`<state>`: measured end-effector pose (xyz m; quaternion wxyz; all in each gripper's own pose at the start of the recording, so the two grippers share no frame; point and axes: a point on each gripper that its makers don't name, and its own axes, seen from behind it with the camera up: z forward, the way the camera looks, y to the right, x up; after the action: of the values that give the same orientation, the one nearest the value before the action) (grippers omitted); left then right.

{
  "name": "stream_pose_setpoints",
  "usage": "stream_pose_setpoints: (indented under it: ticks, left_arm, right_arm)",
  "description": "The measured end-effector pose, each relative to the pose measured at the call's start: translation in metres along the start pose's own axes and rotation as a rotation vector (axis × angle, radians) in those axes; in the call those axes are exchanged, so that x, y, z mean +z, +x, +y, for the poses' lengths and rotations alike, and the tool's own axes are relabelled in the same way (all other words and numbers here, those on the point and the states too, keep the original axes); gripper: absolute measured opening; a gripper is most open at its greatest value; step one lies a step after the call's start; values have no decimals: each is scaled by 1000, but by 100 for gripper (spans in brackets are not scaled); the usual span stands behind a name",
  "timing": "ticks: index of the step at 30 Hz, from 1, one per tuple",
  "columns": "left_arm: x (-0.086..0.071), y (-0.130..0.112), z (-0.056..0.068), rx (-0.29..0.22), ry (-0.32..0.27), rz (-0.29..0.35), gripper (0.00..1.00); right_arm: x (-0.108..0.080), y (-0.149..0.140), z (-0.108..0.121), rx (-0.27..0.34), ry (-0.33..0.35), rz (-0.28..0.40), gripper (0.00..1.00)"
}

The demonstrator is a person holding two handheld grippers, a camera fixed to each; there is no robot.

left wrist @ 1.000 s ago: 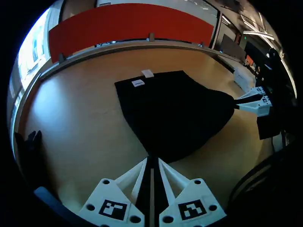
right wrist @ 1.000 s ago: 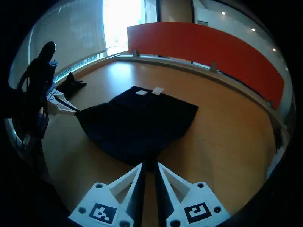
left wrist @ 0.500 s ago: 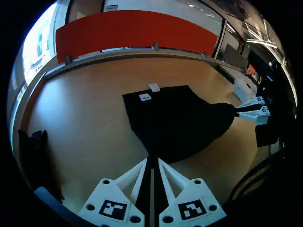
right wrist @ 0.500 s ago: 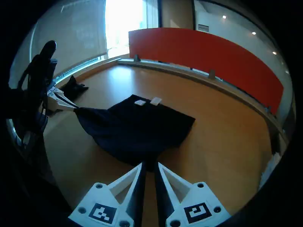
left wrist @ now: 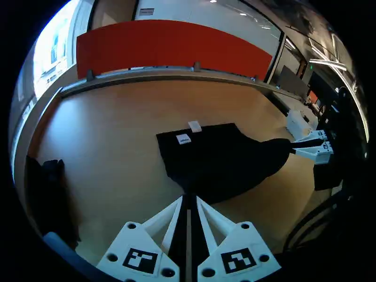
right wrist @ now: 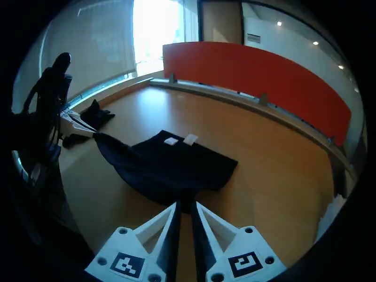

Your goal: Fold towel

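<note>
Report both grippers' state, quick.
Left gripper: closed on a towel corner.
Right gripper: closed on another towel corner.

The 2 white tags (left wrist: 183, 138) on the black towel (left wrist: 216, 157) are too small to read. At the frame's left, a dark cloth (left wrist: 49, 192) is cut by the edge.

Left gripper (left wrist: 189, 196) pinches a towel (left wrist: 221, 155) corner; right gripper (right wrist: 186, 203) likewise — the two held well apart.
</note>
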<state>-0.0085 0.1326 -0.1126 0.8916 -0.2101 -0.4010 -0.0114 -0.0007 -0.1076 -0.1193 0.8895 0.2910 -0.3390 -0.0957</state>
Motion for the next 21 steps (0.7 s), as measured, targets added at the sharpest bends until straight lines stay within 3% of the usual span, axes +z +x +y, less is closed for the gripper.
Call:
stream_pose_setpoints:
  ticks: [12,21]
  left_arm:
    - [-20,8,4,-15,-14,12,5]
    - [-20,7,3,-19,-15,12,5]
  right_arm:
    - [-17,10,-8,3,13,11,15]
    - [-17,9,-10,5,14,6,15]
